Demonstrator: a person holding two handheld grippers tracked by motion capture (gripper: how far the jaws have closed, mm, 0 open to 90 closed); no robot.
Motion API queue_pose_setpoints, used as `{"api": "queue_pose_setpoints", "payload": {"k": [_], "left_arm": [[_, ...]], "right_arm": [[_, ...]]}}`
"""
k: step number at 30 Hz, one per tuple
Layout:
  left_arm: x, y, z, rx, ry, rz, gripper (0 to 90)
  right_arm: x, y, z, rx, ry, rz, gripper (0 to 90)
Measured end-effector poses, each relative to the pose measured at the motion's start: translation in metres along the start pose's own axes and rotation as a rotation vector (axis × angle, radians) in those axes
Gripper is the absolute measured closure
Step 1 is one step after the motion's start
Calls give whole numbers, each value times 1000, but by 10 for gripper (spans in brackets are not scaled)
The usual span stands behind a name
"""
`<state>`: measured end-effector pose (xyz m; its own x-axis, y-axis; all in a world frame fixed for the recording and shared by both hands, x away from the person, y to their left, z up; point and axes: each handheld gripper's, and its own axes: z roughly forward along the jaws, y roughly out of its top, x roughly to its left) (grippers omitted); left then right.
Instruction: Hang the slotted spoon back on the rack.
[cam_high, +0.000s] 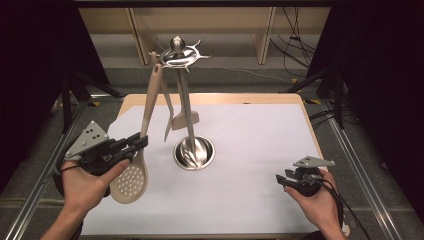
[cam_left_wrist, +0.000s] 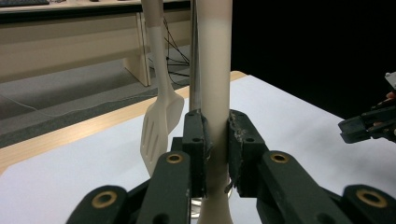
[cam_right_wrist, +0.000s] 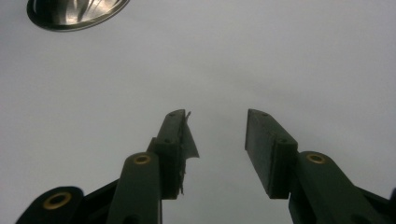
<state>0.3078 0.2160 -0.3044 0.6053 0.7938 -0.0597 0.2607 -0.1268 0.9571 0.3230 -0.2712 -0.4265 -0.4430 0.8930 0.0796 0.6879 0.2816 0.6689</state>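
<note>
While left tongs pinch beige skimmer handle (smooth) | right tongs spread

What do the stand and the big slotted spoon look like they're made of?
The stand looks like polished metal, probably stainless steel: its round base and top mirror the room with bright highlights. The slotted spoon, clamped by the left gripper, looks like matte beige plastic or silicone: smooth, uniform colour, no shine. Which of the two, the pictures cannot settle.
</note>
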Motion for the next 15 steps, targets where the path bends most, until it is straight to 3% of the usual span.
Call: {"api": "queue_pose_setpoints", "payload": {"k": [3, 4, 5, 6, 8, 10, 13, 14, 15], "left_arm": [[0, 0, 3, 7, -1, 1, 777], [0, 1, 5, 10, 2, 0, 777], [0, 1, 6, 8, 2, -2, 777], [1, 1, 8, 13, 2, 0, 777], [1, 0, 11, 15, 0, -3, 776], [0, -1, 15, 24, -4, -6, 776], [0, -2, 21, 26, -8, -13, 776], [0, -2, 23, 31, -9, -14, 775], [-1, -2, 26, 38, -8, -14, 776]], "right_arm": [[0, 0, 1, -12, 5, -2, 589], [-2, -1, 3, -28, -2, -43, 589], [-2, -1, 2, -28, -6, -40, 589], [0, 0, 0, -7, 1, -1, 589], [-1, 0, 1, -18, 2, -9, 589], [-3, -1, 5, -57, 6, -56, 589], [-4, -1, 4, -45, 7, -58, 589], [-1, 0, 1, -18, -3, -11, 589], [-1, 0, 0, -16, -1, -4, 589]]}}
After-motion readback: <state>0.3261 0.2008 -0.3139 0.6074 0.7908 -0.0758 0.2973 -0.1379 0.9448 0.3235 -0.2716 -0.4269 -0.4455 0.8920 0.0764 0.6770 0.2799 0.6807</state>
